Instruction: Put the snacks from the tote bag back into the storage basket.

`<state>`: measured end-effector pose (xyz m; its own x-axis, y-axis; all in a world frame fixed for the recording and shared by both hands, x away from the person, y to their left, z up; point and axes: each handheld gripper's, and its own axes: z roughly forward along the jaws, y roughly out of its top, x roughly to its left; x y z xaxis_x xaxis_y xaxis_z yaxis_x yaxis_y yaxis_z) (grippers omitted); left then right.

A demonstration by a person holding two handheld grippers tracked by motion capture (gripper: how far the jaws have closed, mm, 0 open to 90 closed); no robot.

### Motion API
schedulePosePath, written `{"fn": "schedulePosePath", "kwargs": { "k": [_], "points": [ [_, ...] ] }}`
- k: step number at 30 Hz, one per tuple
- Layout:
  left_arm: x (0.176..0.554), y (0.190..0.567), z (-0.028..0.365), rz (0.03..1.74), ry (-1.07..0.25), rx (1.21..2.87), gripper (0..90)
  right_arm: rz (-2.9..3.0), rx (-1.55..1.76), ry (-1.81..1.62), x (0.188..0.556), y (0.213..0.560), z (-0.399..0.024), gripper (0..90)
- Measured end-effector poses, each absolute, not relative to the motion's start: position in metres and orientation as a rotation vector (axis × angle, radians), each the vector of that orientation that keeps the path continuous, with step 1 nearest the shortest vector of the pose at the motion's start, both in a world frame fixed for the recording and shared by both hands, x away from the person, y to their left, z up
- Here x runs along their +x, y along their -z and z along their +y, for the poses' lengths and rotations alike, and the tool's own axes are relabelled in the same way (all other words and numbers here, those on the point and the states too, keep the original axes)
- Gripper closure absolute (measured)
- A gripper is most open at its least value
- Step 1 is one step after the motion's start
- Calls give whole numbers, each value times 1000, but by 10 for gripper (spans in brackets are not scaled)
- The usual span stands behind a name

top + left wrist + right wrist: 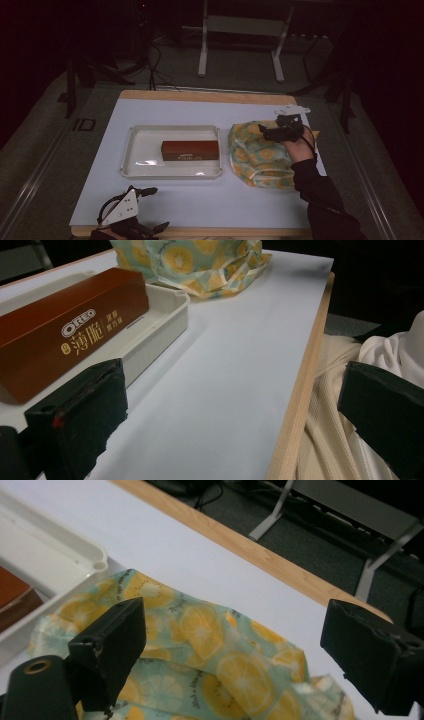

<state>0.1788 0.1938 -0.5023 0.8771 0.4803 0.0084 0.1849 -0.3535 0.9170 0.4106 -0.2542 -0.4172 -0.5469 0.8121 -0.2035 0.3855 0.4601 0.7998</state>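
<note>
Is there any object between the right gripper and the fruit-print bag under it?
Nothing visible. The right gripper hangs open over the fruit-print bag, and its gripper view shows only bag fabric between the jaws.

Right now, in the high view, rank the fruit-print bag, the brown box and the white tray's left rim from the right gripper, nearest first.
1. Fruit-print bag, directly under the right gripper.
2. Brown box, inside the tray, to its left.
3. White tray's left rim, farthest left.

The bag [260, 152] was pale green with orange citrus slices; at its nine o'clock, a brown box [190, 150] lay in a white tray [131, 150].
</note>
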Motion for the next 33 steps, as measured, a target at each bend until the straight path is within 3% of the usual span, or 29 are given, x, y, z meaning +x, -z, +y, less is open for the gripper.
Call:
{"fn": "schedulePosePath", "kwargs": {
  "k": [33],
  "points": [
    [179, 503, 192, 485, -336, 1950, 0, 1944, 1146, -1091, 324, 464, -314, 122]
  ]
}}
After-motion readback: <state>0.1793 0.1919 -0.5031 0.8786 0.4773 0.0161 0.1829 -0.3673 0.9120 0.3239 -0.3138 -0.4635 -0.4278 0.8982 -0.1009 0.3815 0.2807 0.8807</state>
